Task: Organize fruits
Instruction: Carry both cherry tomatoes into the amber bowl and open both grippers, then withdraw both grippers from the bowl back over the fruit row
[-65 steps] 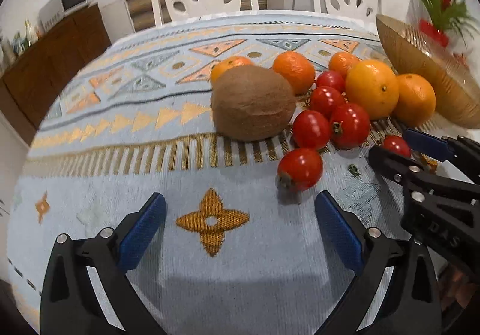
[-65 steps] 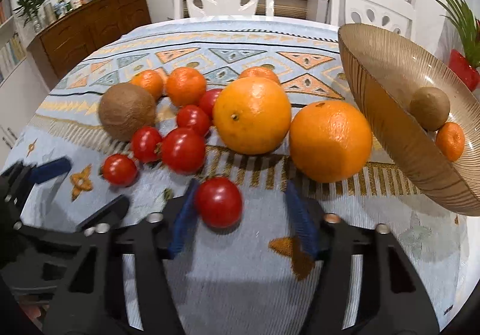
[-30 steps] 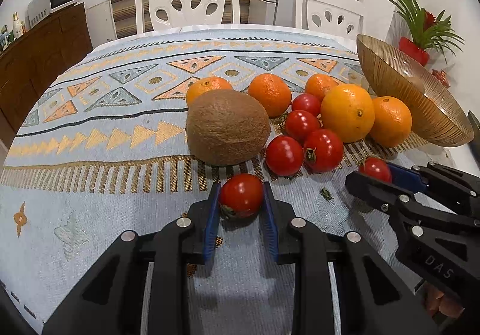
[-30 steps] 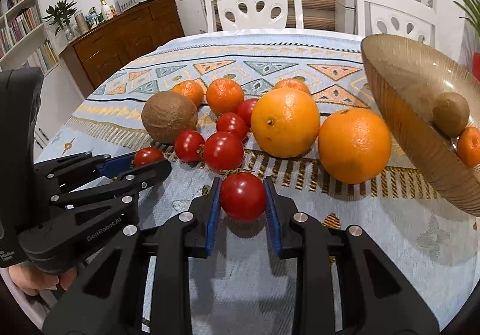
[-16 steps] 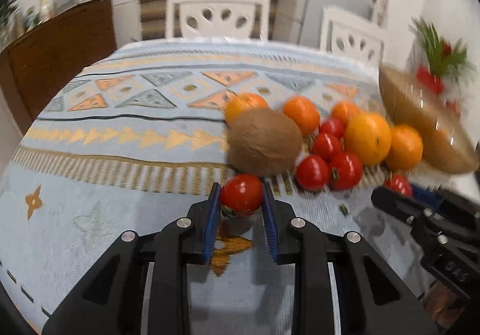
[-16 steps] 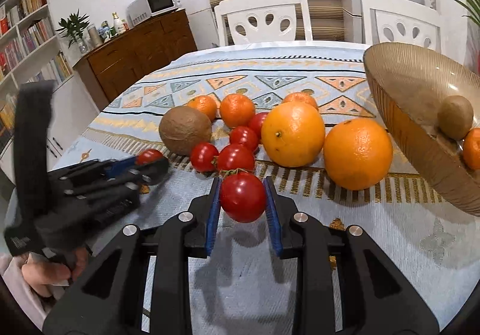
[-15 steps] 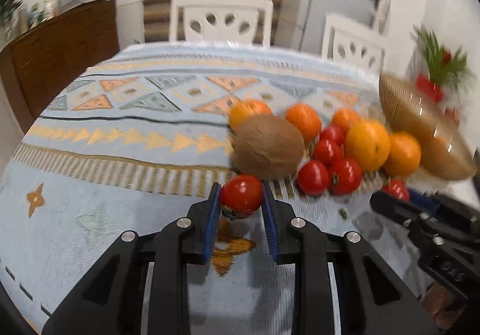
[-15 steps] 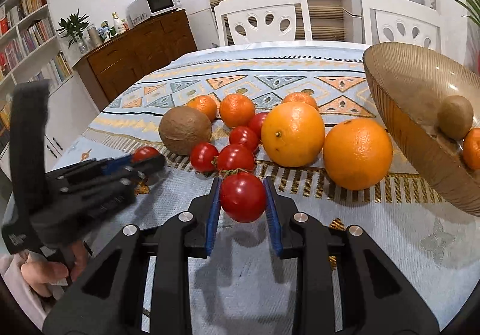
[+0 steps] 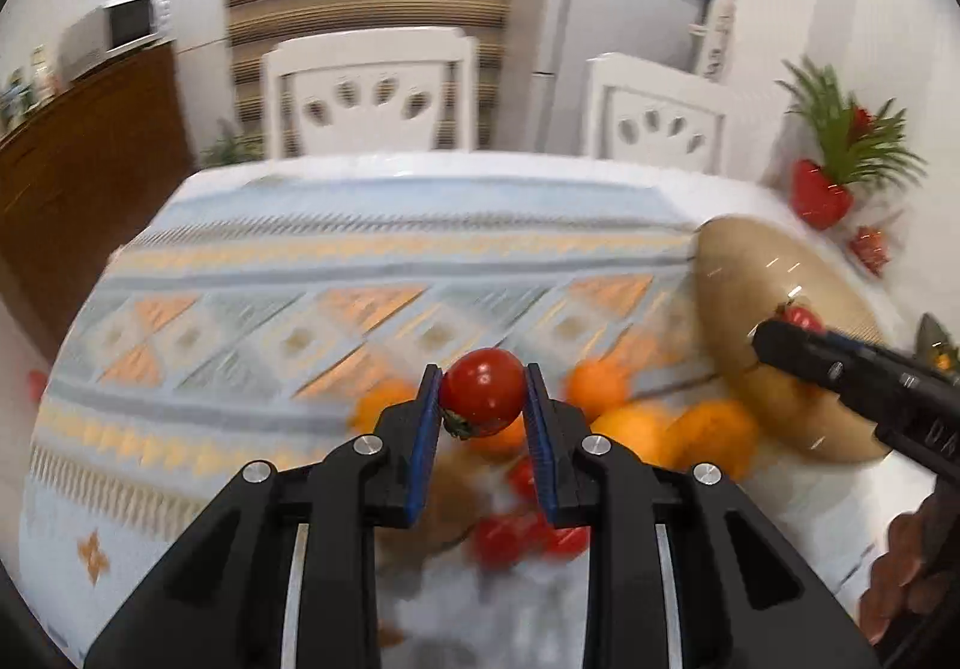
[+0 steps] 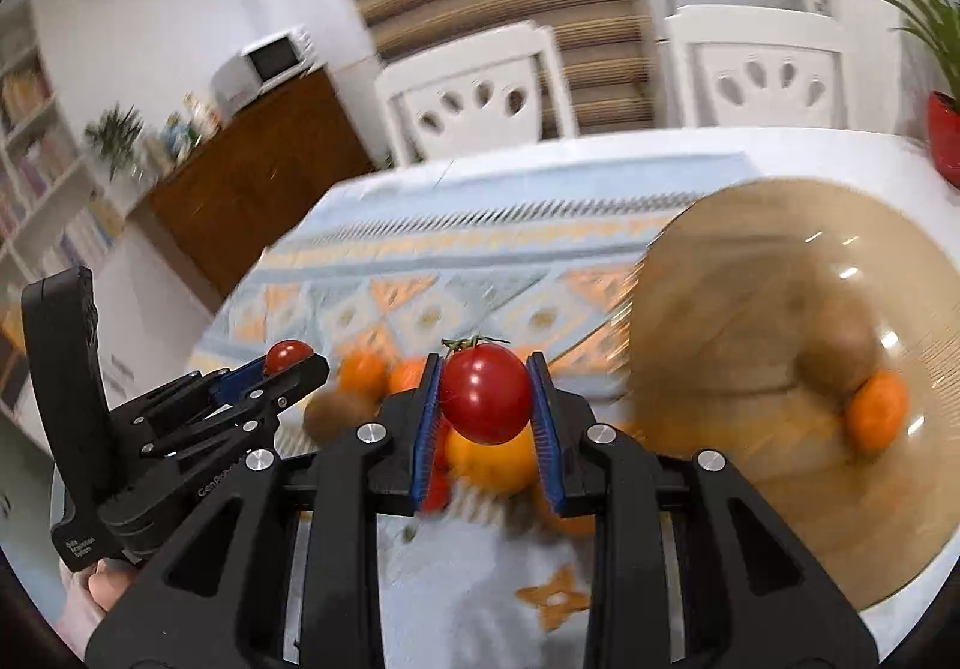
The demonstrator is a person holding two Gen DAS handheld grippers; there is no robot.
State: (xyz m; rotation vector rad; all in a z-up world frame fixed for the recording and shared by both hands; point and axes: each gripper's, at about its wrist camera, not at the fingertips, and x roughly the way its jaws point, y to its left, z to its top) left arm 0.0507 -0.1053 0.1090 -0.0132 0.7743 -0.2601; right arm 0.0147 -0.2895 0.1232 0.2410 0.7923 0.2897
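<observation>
Glossy smooth tomato (image 10: 486, 392), woven cloth tablecloth (image 9: 240, 321), shiny ribbed translucent bowl (image 10: 750, 261).

The right gripper (image 10: 486, 399) clamps a red tomato (image 10: 486, 393) above the patterned tablecloth (image 10: 480, 567), near the bowl (image 10: 750, 489).

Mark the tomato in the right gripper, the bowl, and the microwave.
tomato (image 10: 485, 394), right wrist view, centre of its skin
bowl (image 10: 738, 309), right wrist view, bare inner wall
microwave (image 10: 264, 63), right wrist view, its door

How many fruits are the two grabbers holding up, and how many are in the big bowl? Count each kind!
Tomatoes held: 2, the left tomato in the left gripper and the right tomato in the right gripper
Brown fruit in the bowl: 1
Small orange in the bowl: 1
Total: 4
</observation>
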